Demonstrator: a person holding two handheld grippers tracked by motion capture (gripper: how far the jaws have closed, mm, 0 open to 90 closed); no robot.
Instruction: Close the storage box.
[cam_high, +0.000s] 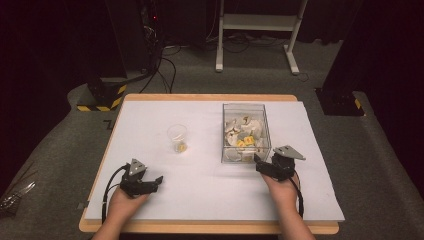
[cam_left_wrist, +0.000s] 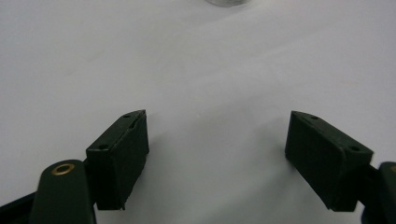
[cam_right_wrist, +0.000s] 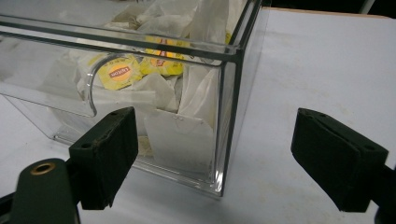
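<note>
A clear plastic box (cam_high: 246, 131) stands right of the table's middle, with several tea bags (cam_right_wrist: 122, 73) with yellow tags piled inside. My right gripper (cam_high: 266, 165) sits just at the box's near right corner (cam_right_wrist: 223, 182), jaws wide apart and nothing between them. A small clear cup (cam_high: 177, 137) with something yellowish in its bottom stands left of the box. My left gripper (cam_high: 156, 181) rests low at the near left, open over bare white surface (cam_left_wrist: 210, 84), well short of the cup.
The white sheet (cam_high: 150, 115) covers a wooden table (cam_high: 205, 98). Beyond the far edge are a white frame's legs (cam_high: 255, 30), cables and a black-and-yellow striped base (cam_high: 102, 97) on grey carpet.
</note>
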